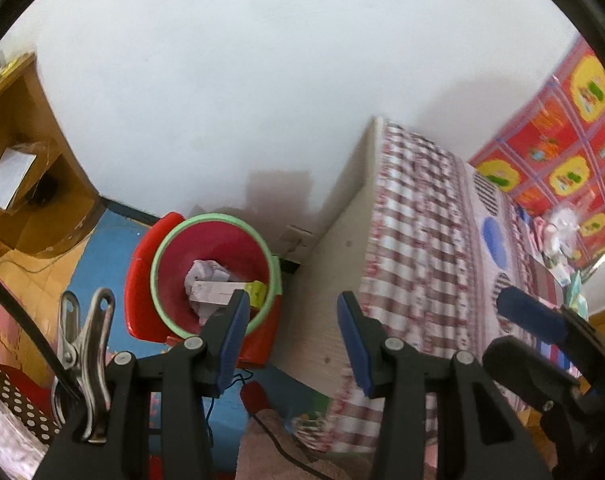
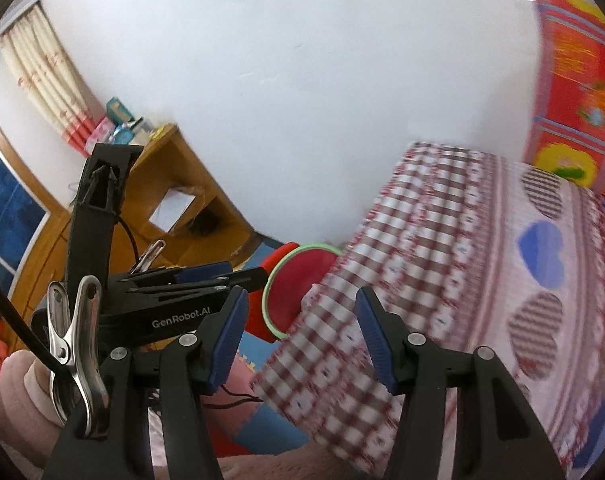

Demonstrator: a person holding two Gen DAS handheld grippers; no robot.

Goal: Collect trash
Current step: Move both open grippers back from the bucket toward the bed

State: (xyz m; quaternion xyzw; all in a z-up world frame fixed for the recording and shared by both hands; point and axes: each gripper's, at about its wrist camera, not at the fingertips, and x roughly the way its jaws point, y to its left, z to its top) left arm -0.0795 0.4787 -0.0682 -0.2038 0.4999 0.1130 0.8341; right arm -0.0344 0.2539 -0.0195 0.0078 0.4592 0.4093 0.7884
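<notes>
A red bin with a green rim (image 1: pixel 212 276) stands on the floor by the wall, beside the bed. Crumpled white paper (image 1: pixel 206 276), a flat white box and a small yellow piece (image 1: pixel 256 292) lie inside it. My left gripper (image 1: pixel 292 336) is open and empty, held above and to the right of the bin. My right gripper (image 2: pixel 302 332) is open and empty over the bed's edge; the bin (image 2: pixel 298 292) shows past it, partly hidden by the bedspread. The left gripper also shows in the right wrist view (image 2: pixel 198 276).
A bed with a checked red and white cover (image 1: pixel 422 248) fills the right side. A wooden shelf unit (image 1: pixel 26 168) stands at the left against the wall. Blue and pink foam mats (image 1: pixel 102 256) cover the floor. A red patterned hanging (image 1: pixel 562 136) is behind the bed.
</notes>
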